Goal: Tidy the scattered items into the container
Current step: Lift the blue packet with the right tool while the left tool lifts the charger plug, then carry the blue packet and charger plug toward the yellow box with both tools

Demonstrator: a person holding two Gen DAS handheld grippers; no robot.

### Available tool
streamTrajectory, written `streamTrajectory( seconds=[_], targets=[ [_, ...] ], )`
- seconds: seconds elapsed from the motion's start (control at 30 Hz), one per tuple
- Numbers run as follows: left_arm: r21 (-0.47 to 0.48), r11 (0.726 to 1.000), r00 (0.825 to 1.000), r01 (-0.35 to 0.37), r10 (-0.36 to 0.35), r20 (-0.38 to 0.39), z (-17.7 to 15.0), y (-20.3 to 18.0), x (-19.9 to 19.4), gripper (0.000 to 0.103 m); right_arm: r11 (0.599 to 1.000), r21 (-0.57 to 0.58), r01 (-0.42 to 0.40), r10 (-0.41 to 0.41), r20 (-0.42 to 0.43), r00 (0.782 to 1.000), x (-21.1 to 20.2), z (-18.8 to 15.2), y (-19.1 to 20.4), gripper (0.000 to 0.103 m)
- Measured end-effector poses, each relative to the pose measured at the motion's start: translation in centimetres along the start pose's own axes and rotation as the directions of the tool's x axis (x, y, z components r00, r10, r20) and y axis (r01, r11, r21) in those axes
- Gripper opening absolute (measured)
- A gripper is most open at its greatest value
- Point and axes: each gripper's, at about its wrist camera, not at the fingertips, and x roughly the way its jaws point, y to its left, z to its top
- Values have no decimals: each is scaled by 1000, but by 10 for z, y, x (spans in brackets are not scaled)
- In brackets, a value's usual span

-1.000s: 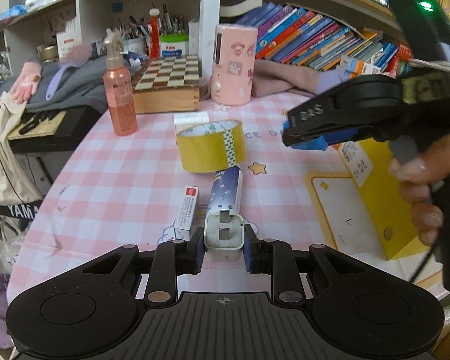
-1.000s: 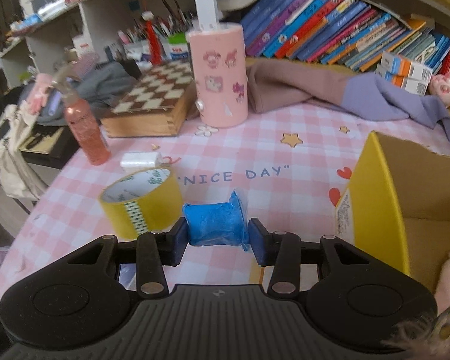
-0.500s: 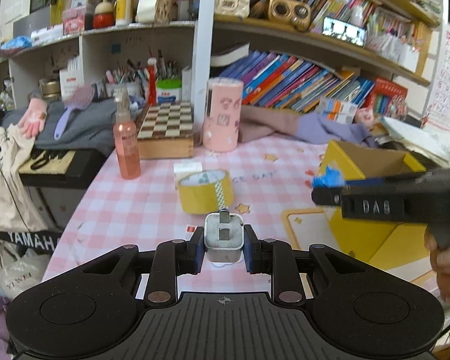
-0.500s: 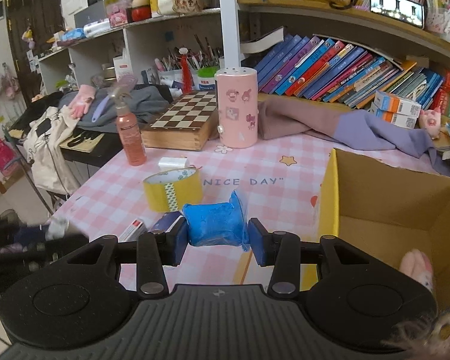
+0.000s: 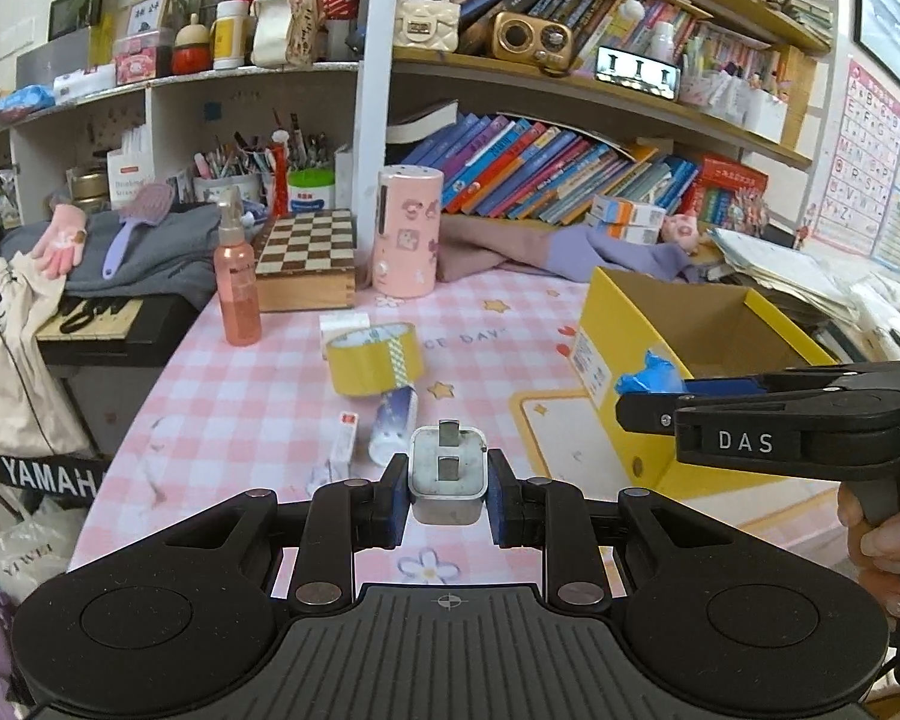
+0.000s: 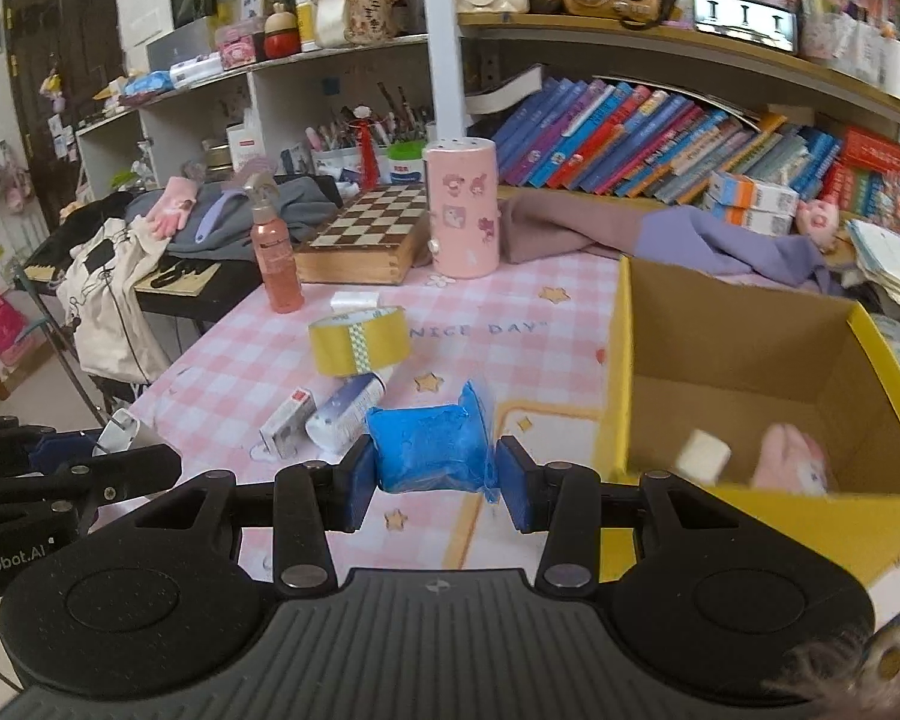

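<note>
While the left gripper (image 5: 448, 495) is clamped on a white charger (image 5: 448, 474) above the table (image 5: 258, 402), the right gripper (image 6: 438, 483) squeezes a blue packet (image 6: 429, 447). The yellow box (image 6: 618, 372) lies at three o'clock, holding a white block (image 6: 703, 455). At eleven o'clock, a tape roll (image 6: 359, 341) rests beside a tube (image 6: 345, 411).

Cluttered white shelving (image 5: 366, 69) with rows of books (image 5: 546, 174) behind a pink-checked table (image 5: 240, 396), dark door (image 6: 60, 60) far left
</note>
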Motion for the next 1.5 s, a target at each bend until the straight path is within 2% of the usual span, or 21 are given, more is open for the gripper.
streamTrajectory(
  seconds=[0.3, 0.53, 1.03, 1.23, 1.5],
  targets=[
    [36, 998, 998, 57, -57, -19, -21, -18, -17, 24, 997, 40, 63, -63, -14, 998, -35, -34, -2, 40],
    [59, 988, 989, 141, -138, -54, -31, -35, -20, 24, 989, 98, 112, -107, -60, 993, -57, -63, -9, 40],
    [183, 931, 948, 316, -302, -98, -26, -88, -9, 24, 935, 236, 265, -250, -90, 964, -100, -90, -50, 40],
    [222, 906, 933, 360, -345, -104, -24, -108, -5, 24, 915, 273, 298, -284, -88, 955, -111, -94, -67, 40],
    [245, 890, 923, 384, -367, -114, -20, -126, 4, 24, 901, 292, 320, -307, -93, 947, -116, -95, -85, 40]
  ],
)
